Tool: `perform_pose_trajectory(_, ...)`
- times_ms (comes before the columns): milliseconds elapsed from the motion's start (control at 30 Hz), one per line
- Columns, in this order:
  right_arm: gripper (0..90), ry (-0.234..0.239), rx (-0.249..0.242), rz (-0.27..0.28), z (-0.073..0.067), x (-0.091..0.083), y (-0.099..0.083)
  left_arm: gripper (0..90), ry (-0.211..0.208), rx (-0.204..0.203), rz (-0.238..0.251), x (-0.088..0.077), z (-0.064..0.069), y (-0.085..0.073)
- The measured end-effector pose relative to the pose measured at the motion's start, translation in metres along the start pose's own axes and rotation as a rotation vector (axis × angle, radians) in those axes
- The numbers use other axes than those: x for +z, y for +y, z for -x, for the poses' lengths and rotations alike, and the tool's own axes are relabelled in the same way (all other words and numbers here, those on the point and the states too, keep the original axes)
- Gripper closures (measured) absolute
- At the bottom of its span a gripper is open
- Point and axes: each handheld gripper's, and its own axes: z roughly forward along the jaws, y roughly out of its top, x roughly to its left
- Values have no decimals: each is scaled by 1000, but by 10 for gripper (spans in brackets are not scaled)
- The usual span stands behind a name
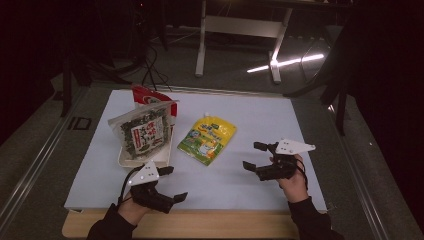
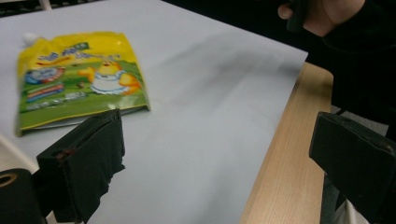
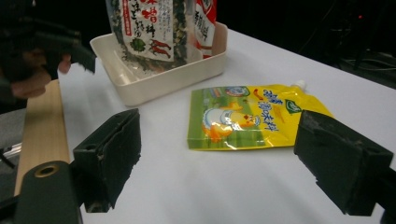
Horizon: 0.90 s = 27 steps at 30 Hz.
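Note:
A yellow and green spouted pouch (image 1: 207,138) lies flat in the middle of the white sheet; I also see the pouch (image 2: 79,77) in the left gripper view and the same pouch (image 3: 247,116) in the right gripper view. A cream tray (image 1: 131,160) holds two upright snack bags, a green-flecked bag (image 1: 141,131) in front of a red one (image 1: 150,96). My left gripper (image 1: 172,184) hovers open near the table's front edge, nothing between its jaws. My right gripper (image 1: 253,156) stands open to the pouch's right, empty.
The white sheet (image 1: 250,120) covers most of the wooden table (image 1: 200,226), whose front strip shows bare. A dark floor, cables and a white desk frame (image 1: 240,30) lie beyond the far edge.

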Motion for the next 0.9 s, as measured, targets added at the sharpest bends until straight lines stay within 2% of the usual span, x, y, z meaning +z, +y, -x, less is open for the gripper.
perform_pose_trajectory(133, 141, -23, 1, -5, 0, 2, -3, 44, -5, 3, -10, 6, 3, -4)
perform_pose_trajectory(267, 124, -14, 43, 10, -2, 4, -6, 44, 7, 7, -7, 6, 4, -7)
perform_pose_trajectory(333, 102, -14, 54, -4, -5, 7, -6, 44, 5, 6, -4, 6, 4, -7)
perform_pose_trajectory(500, 102, -21, 59, -11, -8, 12, -5, 44, 12, 5, 3, 6, 3, -7)
perform_pose_trajectory(533, 144, -11, 51, -18, -9, 16, -3, 44, 13, 6, 21, 6, 2, -5)
perform_pose_trajectory(600, 168, -28, 42, -32, -9, 20, 0, 44, 8, 3, 23, 7, 2, -5)
perform_pose_trajectory(700, 190, -45, 27, -37, -8, 25, 4, 44, 8, 5, 21, 7, 2, -5)
perform_pose_trajectory(800, 275, -63, 12, -54, -6, 39, 10, 44, 5, 24, 4, 11, 3, -7)
perform_pose_trajectory(867, 279, -60, 5, -57, -6, 42, 12, 44, 7, 30, 4, 11, 3, -8)
perform_pose_trajectory(900, 363, -72, -7, -65, -5, 50, 16, 44, 5, 42, -7, 12, 3, -9)
